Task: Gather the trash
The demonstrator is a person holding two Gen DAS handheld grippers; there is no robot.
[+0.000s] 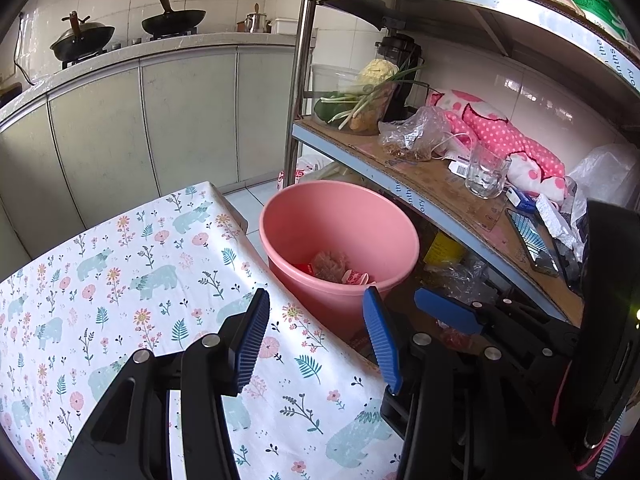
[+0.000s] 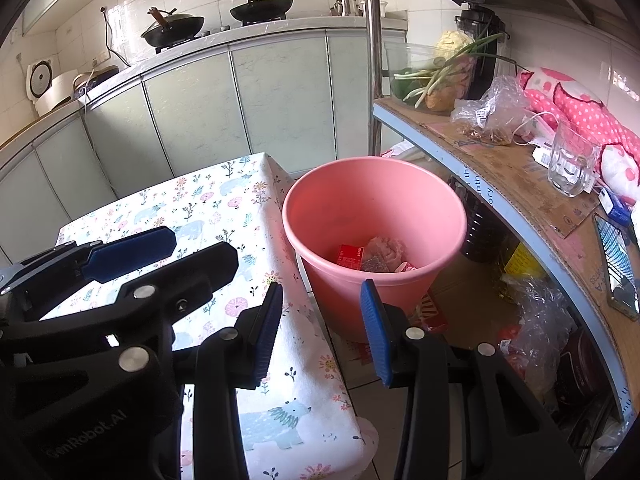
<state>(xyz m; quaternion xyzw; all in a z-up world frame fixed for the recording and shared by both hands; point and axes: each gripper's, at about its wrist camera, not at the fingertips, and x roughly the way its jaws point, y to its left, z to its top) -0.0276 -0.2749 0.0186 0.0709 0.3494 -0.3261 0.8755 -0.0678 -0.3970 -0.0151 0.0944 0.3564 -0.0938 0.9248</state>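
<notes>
Trash [image 2: 370, 258] lies at the bottom of the pink bucket [image 2: 400, 184], ahead of both grippers. Left gripper [image 1: 316, 336] and right gripper [image 2: 322, 330] stand released, empty. Bucket sits between the cloth-covered counter [image 2: 224, 208] edge and the shelf [image 2: 500, 176].

One pink bucket [image 2: 374, 204], two woks [image 2: 173, 26] [image 2: 262, 6], one drinking glass [image 2: 573, 164] — and two grippers [image 1: 316, 336] [image 2: 320, 330].

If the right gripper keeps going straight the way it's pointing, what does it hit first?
Probably the pink bucket: the open, empty right gripper aims at its near wall, just past the tablecloth edge. Depth is unclear.
</notes>
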